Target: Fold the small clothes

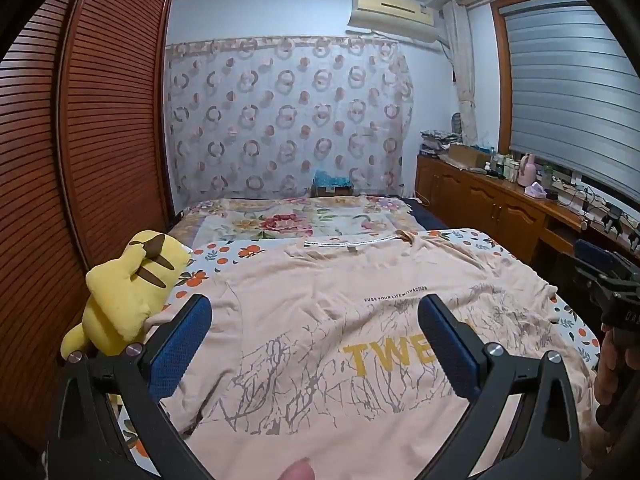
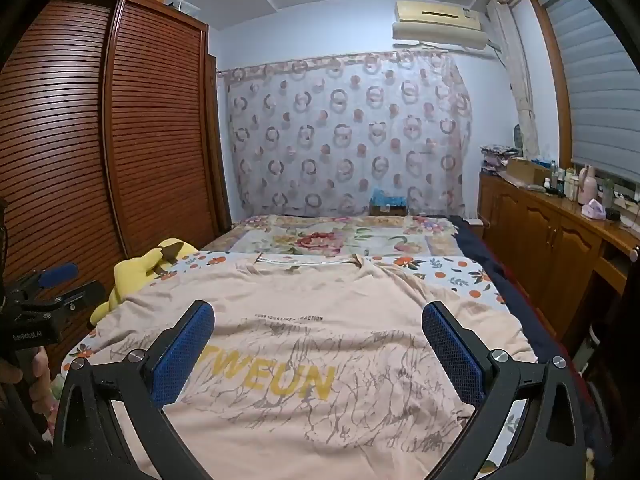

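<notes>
Two grippers hover above a peach T-shirt (image 1: 320, 320) spread flat on the bed's orange-print sheet (image 1: 480, 240), its collar at the far end. Both the left gripper (image 1: 316, 340) and the right gripper (image 2: 318, 344) have their blue-padded fingers spread wide, gripping nothing. A yellow plush toy (image 1: 128, 292) lies at the shirt's left edge, perhaps touching the fabric, though the view is unclear there.
</notes>
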`<state>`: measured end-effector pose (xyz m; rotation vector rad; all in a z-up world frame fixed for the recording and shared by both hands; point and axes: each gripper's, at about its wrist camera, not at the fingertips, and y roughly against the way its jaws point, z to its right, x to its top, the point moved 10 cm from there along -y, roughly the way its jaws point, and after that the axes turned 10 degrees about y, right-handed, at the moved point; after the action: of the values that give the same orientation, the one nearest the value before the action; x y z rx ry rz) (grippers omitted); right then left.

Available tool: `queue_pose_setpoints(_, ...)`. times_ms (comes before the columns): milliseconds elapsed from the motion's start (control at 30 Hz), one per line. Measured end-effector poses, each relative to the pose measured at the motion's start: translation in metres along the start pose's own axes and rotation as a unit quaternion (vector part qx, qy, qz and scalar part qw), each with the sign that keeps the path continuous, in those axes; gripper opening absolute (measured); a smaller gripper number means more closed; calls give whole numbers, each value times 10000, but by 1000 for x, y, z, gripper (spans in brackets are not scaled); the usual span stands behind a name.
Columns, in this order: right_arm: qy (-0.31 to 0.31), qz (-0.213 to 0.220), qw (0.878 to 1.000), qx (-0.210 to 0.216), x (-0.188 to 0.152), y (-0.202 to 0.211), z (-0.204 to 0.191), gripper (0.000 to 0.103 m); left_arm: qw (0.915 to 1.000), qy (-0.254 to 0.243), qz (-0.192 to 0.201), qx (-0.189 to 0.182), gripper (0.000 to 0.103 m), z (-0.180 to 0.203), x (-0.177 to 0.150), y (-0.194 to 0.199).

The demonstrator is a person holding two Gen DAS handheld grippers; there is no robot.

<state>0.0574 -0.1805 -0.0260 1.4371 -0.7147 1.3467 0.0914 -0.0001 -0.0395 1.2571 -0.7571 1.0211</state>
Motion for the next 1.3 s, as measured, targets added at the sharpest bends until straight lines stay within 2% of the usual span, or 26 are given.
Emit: queue_pose_setpoints(1300, 19, 92, 10000, -7, 2, 3, -1, 103, 10000, 15, -24, 12, 103, -8, 1, -4)
